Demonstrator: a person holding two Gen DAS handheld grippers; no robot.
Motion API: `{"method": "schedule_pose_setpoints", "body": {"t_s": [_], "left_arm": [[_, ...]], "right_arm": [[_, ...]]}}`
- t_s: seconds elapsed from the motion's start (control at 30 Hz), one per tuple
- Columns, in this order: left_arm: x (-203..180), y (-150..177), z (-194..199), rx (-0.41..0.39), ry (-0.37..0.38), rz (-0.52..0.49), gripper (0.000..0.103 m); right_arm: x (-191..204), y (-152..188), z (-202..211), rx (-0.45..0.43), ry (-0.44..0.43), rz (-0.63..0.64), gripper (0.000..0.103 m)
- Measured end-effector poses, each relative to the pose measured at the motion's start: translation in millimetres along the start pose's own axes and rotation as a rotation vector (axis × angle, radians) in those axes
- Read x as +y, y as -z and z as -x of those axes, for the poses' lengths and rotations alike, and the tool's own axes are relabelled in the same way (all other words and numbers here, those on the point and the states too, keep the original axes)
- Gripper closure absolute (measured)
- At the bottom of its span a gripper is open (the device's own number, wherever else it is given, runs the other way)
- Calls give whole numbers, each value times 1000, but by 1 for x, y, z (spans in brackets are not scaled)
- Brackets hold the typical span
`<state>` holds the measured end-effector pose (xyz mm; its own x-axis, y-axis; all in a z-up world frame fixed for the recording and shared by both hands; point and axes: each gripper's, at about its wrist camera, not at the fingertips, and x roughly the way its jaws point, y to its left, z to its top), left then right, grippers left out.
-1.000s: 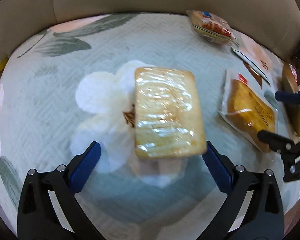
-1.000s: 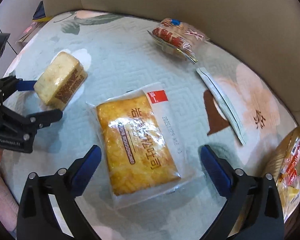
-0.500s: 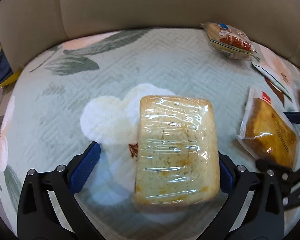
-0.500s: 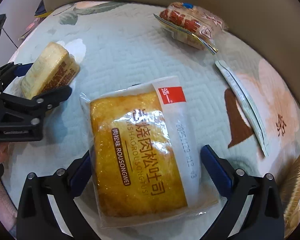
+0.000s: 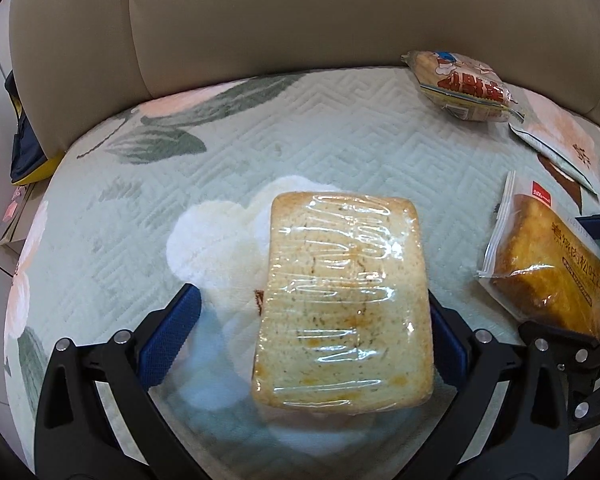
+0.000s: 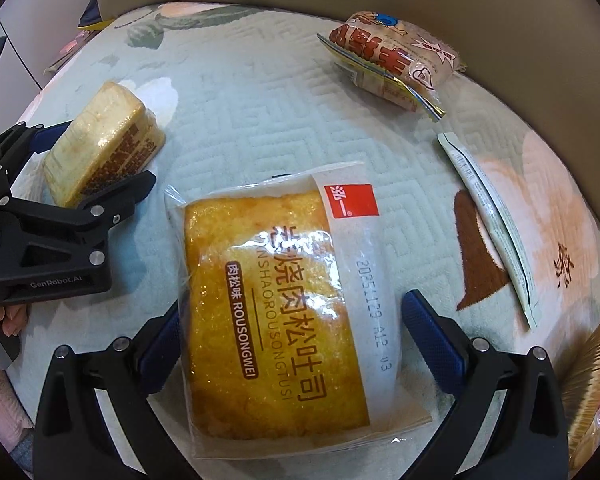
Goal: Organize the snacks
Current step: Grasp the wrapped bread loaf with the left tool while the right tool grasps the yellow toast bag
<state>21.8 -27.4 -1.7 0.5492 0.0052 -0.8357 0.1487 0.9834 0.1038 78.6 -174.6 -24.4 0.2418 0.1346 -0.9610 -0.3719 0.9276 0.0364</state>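
A clear-wrapped bread block (image 5: 344,300) lies on the quilted floral cover (image 5: 228,168). My left gripper (image 5: 310,300) is open around it: the right pad touches its side and the left pad stands apart. A yellow toast pack (image 6: 276,312) with a red label lies between the fingers of my open right gripper (image 6: 294,304), its edges near both pads. The right wrist view also shows the bread block (image 6: 100,140) and the left gripper (image 6: 60,208) at the left. The left wrist view has the toast pack (image 5: 552,272) at its right edge.
A red-and-orange snack pack (image 6: 392,60) lies near the beige sofa backrest (image 5: 300,20). A flat white sachet (image 6: 492,220) lies to the right. A bag of bread (image 6: 592,380) sits at the far right edge. Blue and yellow items (image 5: 24,148) lie beyond the cover's left edge.
Both grippers have moved forward over their items, so the bread block and the toast pack now sit deeper between the fingers. Both stay open.
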Motion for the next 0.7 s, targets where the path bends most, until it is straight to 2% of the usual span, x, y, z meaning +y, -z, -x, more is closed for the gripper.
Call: {"method": "schedule_pose_setpoints", "body": {"t_s": [0.03, 0.13, 0.27, 0.43, 0.7], "left_arm": [[-9, -1, 1, 1, 1, 1, 3], [-1, -6, 2, -2, 18, -1, 3], [10, -4, -5, -12, 83, 0, 3], [4, 0, -4, -35, 21, 24, 3], [7, -1, -6, -40, 27, 34, 3]], "right_arm": [[2, -1, -1, -1, 1, 0, 5], [-5, 4, 2, -5, -1, 2, 5], [-6, 2, -1, -17, -3, -3, 5], [-6, 7, 3, -24, 3, -7, 5], [-6, 8, 2, -30, 1, -8, 5]]}}
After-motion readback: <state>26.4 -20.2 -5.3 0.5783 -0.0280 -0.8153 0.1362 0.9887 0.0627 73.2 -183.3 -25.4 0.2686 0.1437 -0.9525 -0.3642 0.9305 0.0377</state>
